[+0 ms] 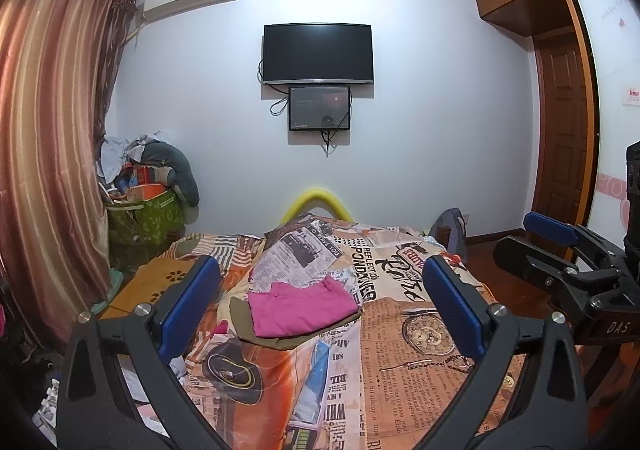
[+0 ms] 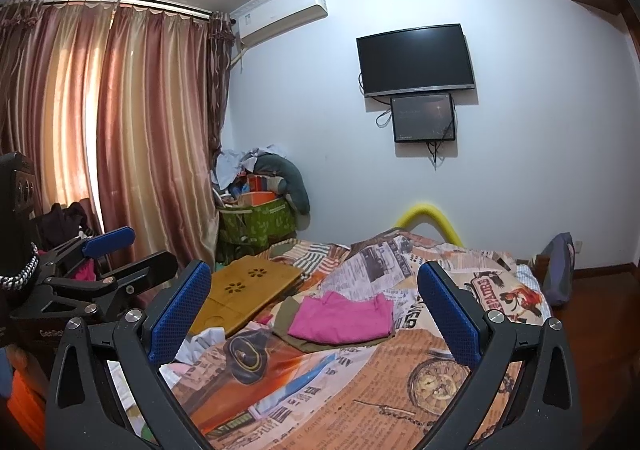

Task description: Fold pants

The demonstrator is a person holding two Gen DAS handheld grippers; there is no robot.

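Observation:
Folded pink pants lie on top of a folded olive garment in the middle of the bed. They also show in the right wrist view, with the olive garment under them. My left gripper is open and empty, held above the near part of the bed, short of the pants. My right gripper is open and empty at a similar height. The right gripper also shows at the right edge of the left wrist view, and the left gripper at the left of the right wrist view.
The bed has a newspaper-print cover. A wooden lap tray lies on its left side. A green bin piled with things stands by the curtain. A TV hangs on the far wall. A bag stands right of the bed.

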